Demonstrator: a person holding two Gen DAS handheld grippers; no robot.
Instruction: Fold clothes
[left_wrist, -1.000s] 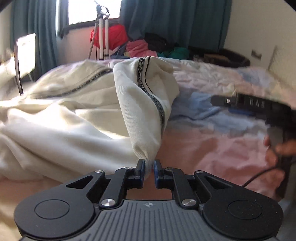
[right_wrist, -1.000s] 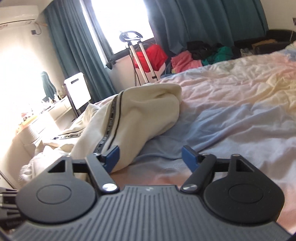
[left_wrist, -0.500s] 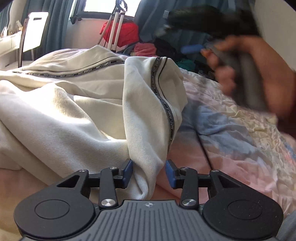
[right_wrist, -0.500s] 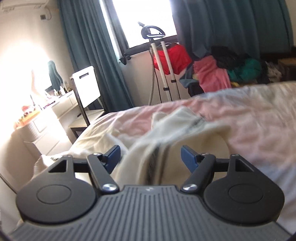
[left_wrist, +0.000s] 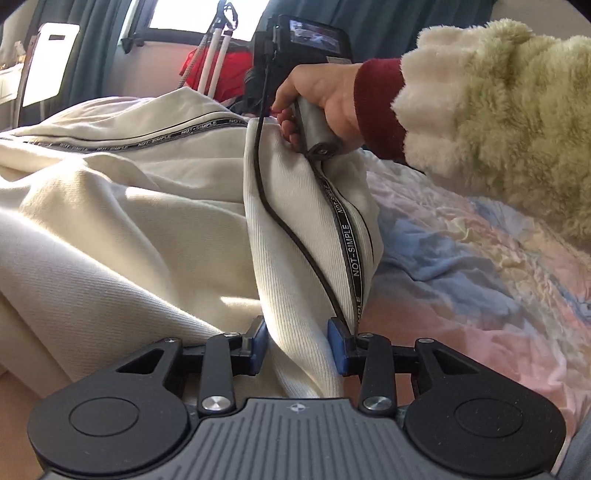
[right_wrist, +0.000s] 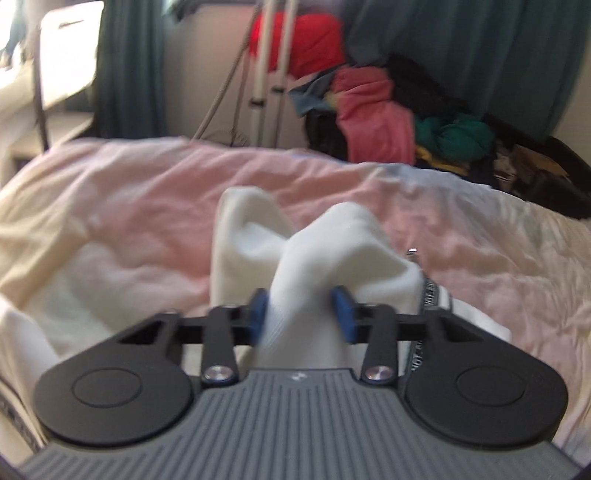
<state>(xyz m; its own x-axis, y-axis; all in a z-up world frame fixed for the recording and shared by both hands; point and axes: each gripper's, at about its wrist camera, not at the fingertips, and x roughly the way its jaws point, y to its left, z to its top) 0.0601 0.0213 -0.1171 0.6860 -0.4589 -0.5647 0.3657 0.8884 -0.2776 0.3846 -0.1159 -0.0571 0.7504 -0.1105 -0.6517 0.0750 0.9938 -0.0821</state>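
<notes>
Folding has barely begun: the cream garment (left_wrist: 147, 221) lies rumpled across the near left of the bed (left_wrist: 480, 277), one leg between the half-open left gripper (left_wrist: 298, 341), while the right gripper (right_wrist: 303, 314) pinches a bunched fold.

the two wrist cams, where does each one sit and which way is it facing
Left wrist: on the left claw, looking along the garment up the bed to the window; the person's right hand shows.
Right wrist: on the right claw, facing the clothes pile past the bed; no hand shows.
Shared: the garment, bed, curtains.
</notes>
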